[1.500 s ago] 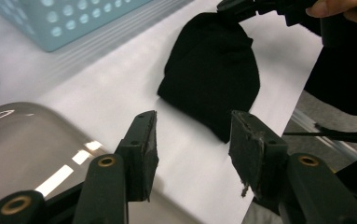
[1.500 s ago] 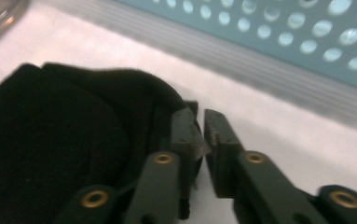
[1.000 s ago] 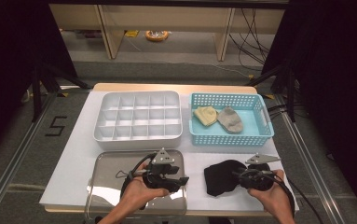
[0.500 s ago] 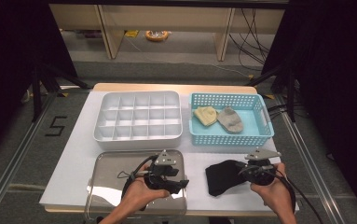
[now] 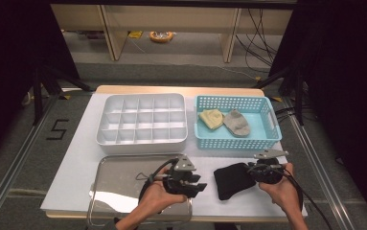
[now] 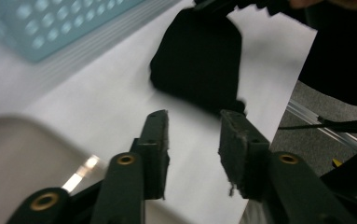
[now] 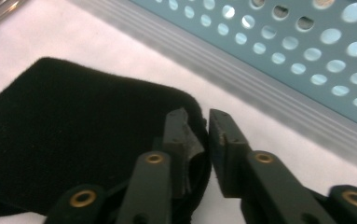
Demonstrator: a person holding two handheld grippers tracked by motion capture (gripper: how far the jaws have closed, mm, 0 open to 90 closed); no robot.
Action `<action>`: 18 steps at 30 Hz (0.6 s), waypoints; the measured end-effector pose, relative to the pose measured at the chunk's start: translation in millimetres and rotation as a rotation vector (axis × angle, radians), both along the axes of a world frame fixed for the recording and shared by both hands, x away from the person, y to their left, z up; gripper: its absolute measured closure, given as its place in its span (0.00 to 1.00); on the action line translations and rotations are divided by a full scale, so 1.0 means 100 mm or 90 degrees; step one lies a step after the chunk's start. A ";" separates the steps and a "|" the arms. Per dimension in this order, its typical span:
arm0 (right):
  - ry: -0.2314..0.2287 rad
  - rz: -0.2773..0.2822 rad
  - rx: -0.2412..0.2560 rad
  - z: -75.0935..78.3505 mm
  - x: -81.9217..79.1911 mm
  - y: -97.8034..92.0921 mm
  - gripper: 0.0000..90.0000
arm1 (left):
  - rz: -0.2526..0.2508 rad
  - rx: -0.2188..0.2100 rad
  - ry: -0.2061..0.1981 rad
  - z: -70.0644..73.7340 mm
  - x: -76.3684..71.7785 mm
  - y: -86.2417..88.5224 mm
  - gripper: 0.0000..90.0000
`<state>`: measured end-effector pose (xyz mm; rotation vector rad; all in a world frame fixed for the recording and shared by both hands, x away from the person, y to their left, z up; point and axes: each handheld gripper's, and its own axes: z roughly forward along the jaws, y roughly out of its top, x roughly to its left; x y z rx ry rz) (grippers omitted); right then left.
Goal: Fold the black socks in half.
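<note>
1. On the white table (image 5: pixel 75 167), near its front edge, a black cloth (image 5: pixel 233 179) is lying flat, just in front of the blue basket (image 5: pixel 267 139).
2. My right gripper (image 7: pixel 198 140) is pinching the cloth's right edge; my jaws are sitting nearly together with the black fabric caught between them.
3. My left gripper (image 6: pixel 192 140) is hovering above the table just left of the cloth, jaws spread apart and gripping nothing.
4. Under my left hand (image 5: pixel 159 199) a metal tray (image 5: pixel 116 184) is shining.
5. Behind it a white divided box (image 5: pixel 143 120) is sitting beside the basket, where a yellow sock (image 5: pixel 211 118) and a grey sock (image 5: pixel 236 123) are resting.
</note>
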<state>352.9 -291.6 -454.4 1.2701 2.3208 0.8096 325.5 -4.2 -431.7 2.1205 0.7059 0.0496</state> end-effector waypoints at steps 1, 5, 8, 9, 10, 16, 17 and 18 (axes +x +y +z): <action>0.000 0.000 0.000 0.00 0.00 0.00 0.83 | 0.000 0.000 0.000 0.00 0.00 0.00 0.74; -0.006 -0.019 0.024 0.04 -0.04 0.00 0.78 | -0.024 0.016 -0.008 0.00 0.10 -0.39 0.80; -0.008 -0.018 0.027 0.06 -0.05 -0.01 0.78 | -0.038 0.016 0.012 -0.07 0.14 -0.56 0.84; -0.005 -0.020 0.026 0.06 -0.06 -0.01 0.78 | -0.046 0.034 0.005 -0.11 0.14 -0.61 0.84; -0.012 -0.008 0.016 0.04 -0.05 -0.02 0.78 | -0.049 0.049 0.006 -0.17 0.13 -0.66 0.85; 0.004 -0.015 0.028 0.01 -0.05 -0.01 0.79 | -0.053 0.092 0.022 -0.46 0.13 -0.74 0.89; 0.003 -0.016 0.028 0.02 -0.06 -0.01 0.78 | -0.065 0.106 0.018 -0.45 0.14 -0.72 0.89; -0.008 -0.007 0.024 0.03 -0.06 -0.01 0.79 | -0.063 0.105 0.016 -0.45 0.14 -0.73 0.90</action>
